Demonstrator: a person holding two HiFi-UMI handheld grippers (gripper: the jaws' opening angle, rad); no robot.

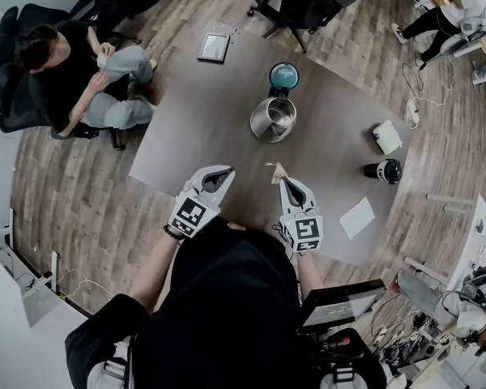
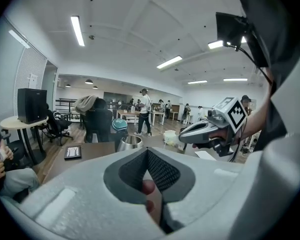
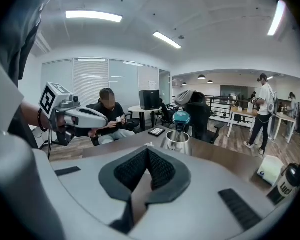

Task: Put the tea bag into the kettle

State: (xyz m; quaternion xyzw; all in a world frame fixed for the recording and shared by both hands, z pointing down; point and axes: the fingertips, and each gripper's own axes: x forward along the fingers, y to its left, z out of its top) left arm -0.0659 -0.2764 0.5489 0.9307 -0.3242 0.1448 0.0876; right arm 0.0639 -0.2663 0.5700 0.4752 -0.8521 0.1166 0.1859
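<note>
Head view is showing the right gripper [image 1: 284, 181] hovering over the grey-brown table [image 1: 202, 112] with its jaws pressed together on a small tan paper tea bag [image 1: 276, 170], which is sticking out just past the jaw tips. The right gripper view is confirming this: the pads are meeting, with a pale scrap peeking out at their far end. Ahead of that gripper and well apart from it, the round stainless-steel kettle [image 1: 273, 118] is standing upright with its mouth open, and its teal lid [image 1: 283, 74] is sitting just beyond the kettle. The left gripper [image 1: 223, 173] is hanging beside the right one, on its left, jaws closed together and gripping nothing that I can make out. Judging by this, the pickup is done and the bag is being carried; what is remaining is bringing it forward over the kettle's open mouth and letting it drop inside. Nothing is showing inside the kettle yet, as far as I can tell.
</note>
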